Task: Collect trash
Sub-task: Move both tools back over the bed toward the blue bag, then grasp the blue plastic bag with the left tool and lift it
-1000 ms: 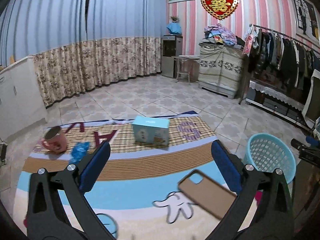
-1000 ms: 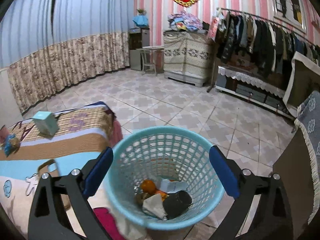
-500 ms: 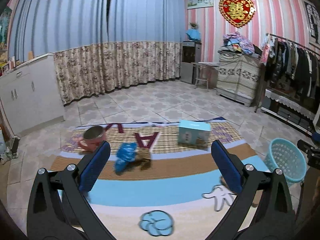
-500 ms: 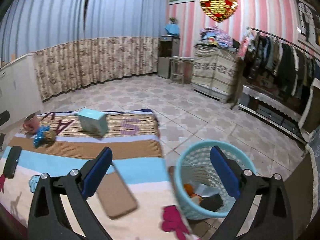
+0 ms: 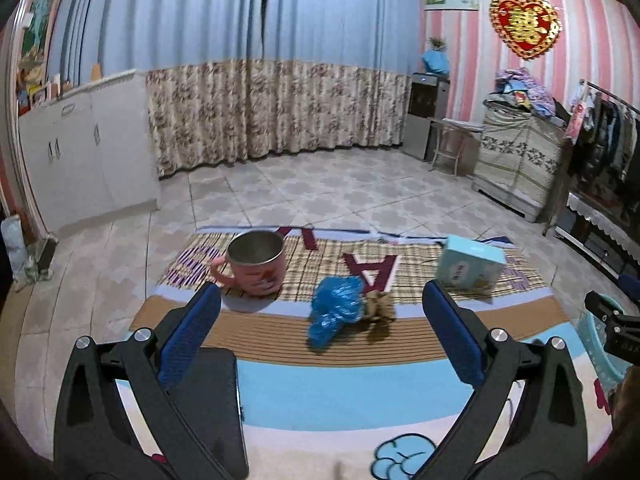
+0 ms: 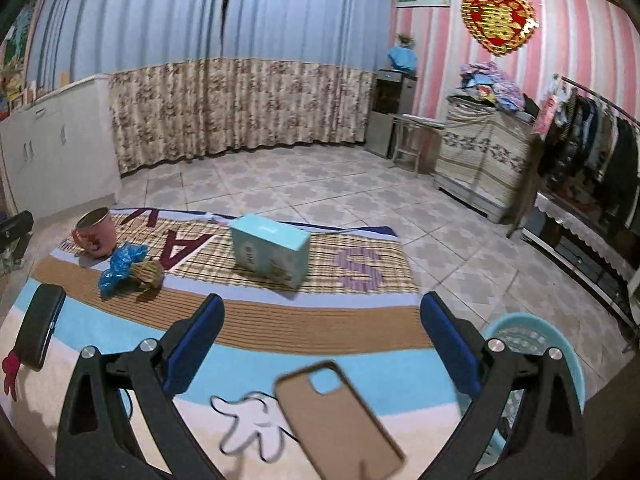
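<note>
**Blue wrapper next for the basket**

Crinkly blue wrapper (image 5: 336,310) lies on the mat (image 5: 340,392) beside a brown scrap (image 5: 378,306), near the mug (image 5: 256,262). It looks light and soft; pinching its bunched middle should do. Left gripper (image 5: 320,340) and right gripper (image 6: 320,344) gape wide, empty. The basket (image 6: 532,336) sits off the mat's right edge.

Both wrist views look low across the mat (image 5: 340,384), sharing the mug (image 5: 256,264).

We see a striped mat (image 5: 360,392) in sky blue, brown, cream and plaid, with maroon and purple letters. On it sit a pink mug (image 5: 256,266), a crinkled blue wrapper (image 5: 334,312), a brown scrap (image 5: 380,306), a pale teal box (image 6: 270,254) and a tan phone case (image 6: 340,416). Our basket (image 6: 560,364) is turquoise mesh; the gripper pads (image 6: 196,342) are dark blue.
</note>
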### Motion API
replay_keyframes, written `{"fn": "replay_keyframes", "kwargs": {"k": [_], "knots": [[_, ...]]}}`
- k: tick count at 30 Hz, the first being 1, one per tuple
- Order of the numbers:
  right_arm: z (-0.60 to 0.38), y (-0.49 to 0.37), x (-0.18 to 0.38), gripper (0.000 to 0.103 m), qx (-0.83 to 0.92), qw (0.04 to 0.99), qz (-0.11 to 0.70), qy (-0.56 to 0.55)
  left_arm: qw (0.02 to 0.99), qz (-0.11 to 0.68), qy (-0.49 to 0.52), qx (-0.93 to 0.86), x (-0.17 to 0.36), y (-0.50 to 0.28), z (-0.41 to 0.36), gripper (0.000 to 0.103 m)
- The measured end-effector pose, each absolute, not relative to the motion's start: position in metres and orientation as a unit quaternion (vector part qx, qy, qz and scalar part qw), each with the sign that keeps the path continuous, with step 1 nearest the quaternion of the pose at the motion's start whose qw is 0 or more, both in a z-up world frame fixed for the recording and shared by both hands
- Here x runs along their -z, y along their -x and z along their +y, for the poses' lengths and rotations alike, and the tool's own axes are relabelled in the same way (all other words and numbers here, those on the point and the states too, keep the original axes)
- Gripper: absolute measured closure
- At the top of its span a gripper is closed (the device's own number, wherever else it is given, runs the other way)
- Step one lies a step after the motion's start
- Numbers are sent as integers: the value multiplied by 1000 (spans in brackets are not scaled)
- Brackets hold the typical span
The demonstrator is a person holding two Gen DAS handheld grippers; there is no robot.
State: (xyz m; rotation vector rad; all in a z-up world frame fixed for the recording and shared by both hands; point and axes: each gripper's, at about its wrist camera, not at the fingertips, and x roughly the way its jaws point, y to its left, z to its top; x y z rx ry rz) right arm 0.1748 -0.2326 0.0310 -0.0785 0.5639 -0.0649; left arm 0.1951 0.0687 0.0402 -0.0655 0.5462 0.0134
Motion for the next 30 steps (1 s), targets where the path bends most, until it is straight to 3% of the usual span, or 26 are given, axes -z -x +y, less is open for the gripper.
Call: {"fn": "replay_keyframes", "kwargs": {"k": [22,25,28,30], "knots": [[-201,-247,39,7,17,939,338,54,933,359,18,2,57,-294,53,7],[-202,-250,43,7,12,937,347,40,925,379,17,19,68,-313,49,19],[-202,-253,46,7,10,935,352,37,916,400,19,31,79,-327,49,41],[-201,-255,45,8,6,935,353,34,914,404,22,40,83,-329,50,64]]}}
